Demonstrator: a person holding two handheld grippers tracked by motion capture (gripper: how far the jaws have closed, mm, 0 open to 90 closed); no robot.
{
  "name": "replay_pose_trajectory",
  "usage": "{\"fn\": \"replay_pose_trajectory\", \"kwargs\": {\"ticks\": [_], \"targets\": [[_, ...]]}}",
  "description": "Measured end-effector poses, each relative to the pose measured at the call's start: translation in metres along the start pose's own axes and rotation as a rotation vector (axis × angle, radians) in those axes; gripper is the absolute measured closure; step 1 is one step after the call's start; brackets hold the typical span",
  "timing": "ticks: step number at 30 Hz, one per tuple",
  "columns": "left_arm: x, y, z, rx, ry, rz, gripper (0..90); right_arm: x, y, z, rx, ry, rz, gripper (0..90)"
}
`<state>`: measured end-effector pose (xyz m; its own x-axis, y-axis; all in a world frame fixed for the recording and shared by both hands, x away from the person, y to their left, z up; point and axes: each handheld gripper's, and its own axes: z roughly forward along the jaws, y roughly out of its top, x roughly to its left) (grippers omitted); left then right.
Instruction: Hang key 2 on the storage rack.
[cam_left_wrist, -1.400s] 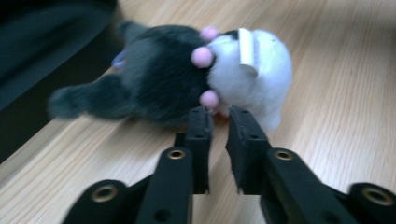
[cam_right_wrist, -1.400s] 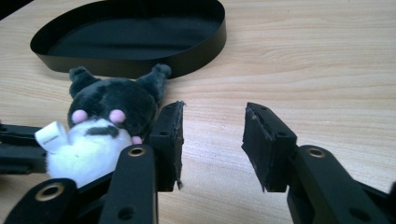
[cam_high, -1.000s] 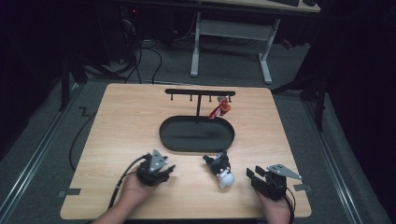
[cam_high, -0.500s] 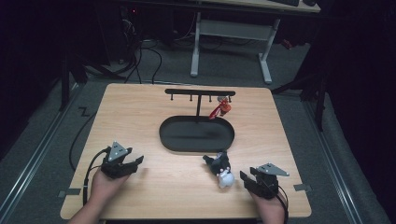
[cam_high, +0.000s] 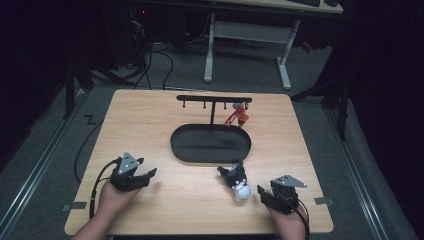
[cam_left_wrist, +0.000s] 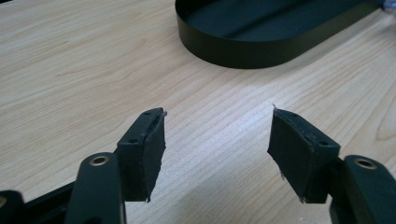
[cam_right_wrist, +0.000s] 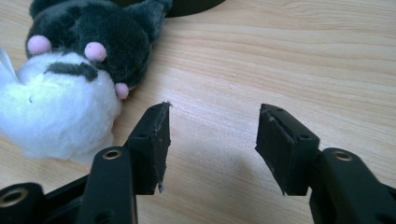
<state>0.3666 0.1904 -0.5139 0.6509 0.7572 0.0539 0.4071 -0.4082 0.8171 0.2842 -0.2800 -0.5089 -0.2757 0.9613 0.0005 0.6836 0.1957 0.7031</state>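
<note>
So both of my grippers just let go. A second back my left gripper (cam_high: 144, 176) was in close near the small black-and-white plush toy with pink paw pads (cam_high: 236, 182); now it's slid way off to the side, and the toy sits well apart from it, off to its right across bare wood. Its jaws have just been opening and stand wide with nothing between them. In the left gripper view I've only got the light wooden tabletop (cam_left_wrist: 93, 70) under the pads, with the black oval metal tray (cam_left_wrist: 261, 32) ahead of them.

My right gripper (cam_high: 267, 196) has barely budged. Its jaws have just been opening too, about halfway, and there's nothing between them. The toy lies flat on the table just beside its left jaw, apart from it as far as I can tell in the right gripper view (cam_right_wrist: 79, 79).

The toy hasn't shifted at all and sits just short of the tray's near rim. My read: it's been released on the table, so next up is a fresh grab, probably with the right since it's closest. Behind the tray, the black hook rack (cam_high: 214, 100) has a red tag (cam_high: 237, 116) dangling.
</note>
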Motion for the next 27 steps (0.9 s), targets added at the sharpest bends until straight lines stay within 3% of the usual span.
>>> {"fn": "replay_pose_trajectory", "kwargs": {"ticks": [4,10,16,23,27], "targets": [[-0.001,0.000,0.001,-0.004,0.002,-0.001,34.0,0.007,0.006,0.000,0.049,-0.031,-0.083,43.3],[0.002,-0.001,0.000,-0.005,0.002,-0.007,33.6,0.014,0.011,0.003,0.098,-0.055,-0.114,41.1],[0.001,0.000,0.001,-0.006,-0.009,-0.014,32.3,0.012,0.017,0.002,0.119,-0.037,-0.091,39.1],[-0.002,0.000,0.001,-0.008,-0.036,-0.001,32.1,0.019,0.032,-0.002,0.211,-0.054,-0.160,34.8],[-0.003,0.001,0.000,-0.016,-0.042,0.001,32.1,0.016,0.038,-0.003,0.251,-0.029,-0.136,34.7]]}}
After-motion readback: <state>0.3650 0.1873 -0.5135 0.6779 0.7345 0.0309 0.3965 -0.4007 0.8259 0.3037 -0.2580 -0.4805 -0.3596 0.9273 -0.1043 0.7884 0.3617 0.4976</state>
